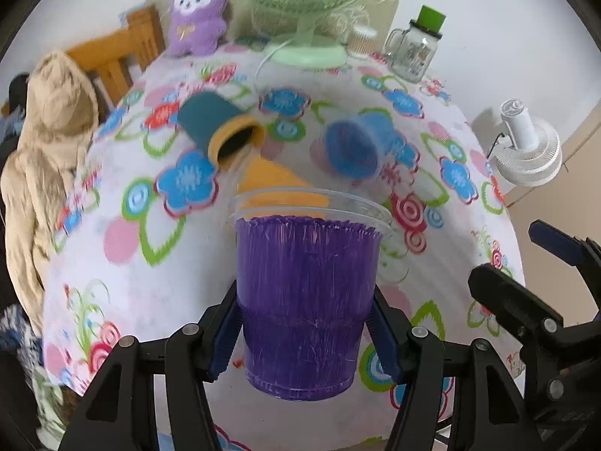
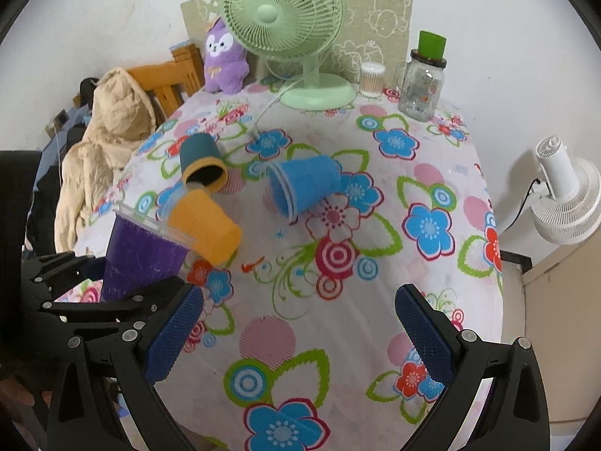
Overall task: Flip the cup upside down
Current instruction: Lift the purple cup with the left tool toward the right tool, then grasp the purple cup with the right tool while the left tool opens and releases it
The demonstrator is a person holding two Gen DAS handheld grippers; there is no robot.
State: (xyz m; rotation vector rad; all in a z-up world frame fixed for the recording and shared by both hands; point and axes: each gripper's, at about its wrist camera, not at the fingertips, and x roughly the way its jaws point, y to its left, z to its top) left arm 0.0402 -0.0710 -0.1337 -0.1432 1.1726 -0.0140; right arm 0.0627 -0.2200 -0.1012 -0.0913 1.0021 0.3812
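Currently the left gripper (image 1: pixel 306 332) is clamped on the purple cup (image 1: pixel 306 300), one blue-padded finger pressed against each side of its lower half. The cup is a clear plastic tumbler with a purple inner layer. Its long axis runs close to vertical, mouth up and narrower base down, with a slight lean visible from the right wrist view (image 2: pixel 144 253). It is held near the table's left front edge; whether the base touches the cloth cannot be told.

Just beyond the purple cup's rim lies an orange cup (image 2: pixel 206 225) on its side, base toward the camera, mouth pointing away. At its mouth end sits a teal cup with an orange rim (image 2: pixel 203 165), also tipped over, opening facing forward. A blue cup (image 2: pixel 304 188) lies on its side near the table's middle, mouth to the left, apart from the others.

The right gripper (image 2: pixel 300 334) hovers over the floral tablecloth (image 2: pixel 375 263) with its fingers spread wide and nothing between them.

At the table's far edge: a green desk fan (image 2: pixel 285 26), a purple plush toy (image 2: pixel 225 60), a glass mug jar with a green lid (image 2: pixel 422 82), and a small container of cotton swabs (image 2: pixel 372 79). A tan jacket (image 2: pixel 109 139) hangs over a wooden chair (image 2: pixel 169 79) at left. A white fan (image 2: pixel 563 195) stands off to the right.
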